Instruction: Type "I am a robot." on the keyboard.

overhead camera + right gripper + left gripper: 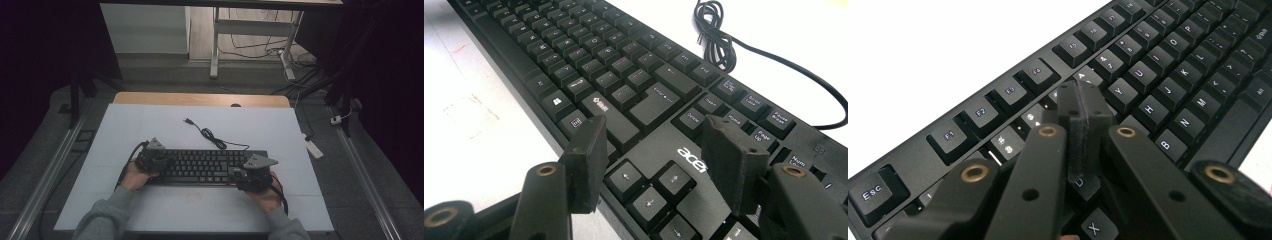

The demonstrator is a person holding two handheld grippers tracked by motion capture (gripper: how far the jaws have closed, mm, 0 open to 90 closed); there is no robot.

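- Keyboard (205, 167) lies flat near my edge of the white tabletop (150, 125); prob light, rigid plastic, keycaps loose-ish, so grab the frame ends, not the keys.
- Cable (210, 135) trails behind it and may drag.
- Left hand-held gripper (1083, 107): jaws pressed together, tips over the keys.
- Right hand-held gripper (659, 150): spread over the arrow keys.

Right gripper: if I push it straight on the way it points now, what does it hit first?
Probably the keyboard itself: the open right gripper angles down over the arrow keys, so those keys or the bare patch above them likely come first. Depth is hard to judge.
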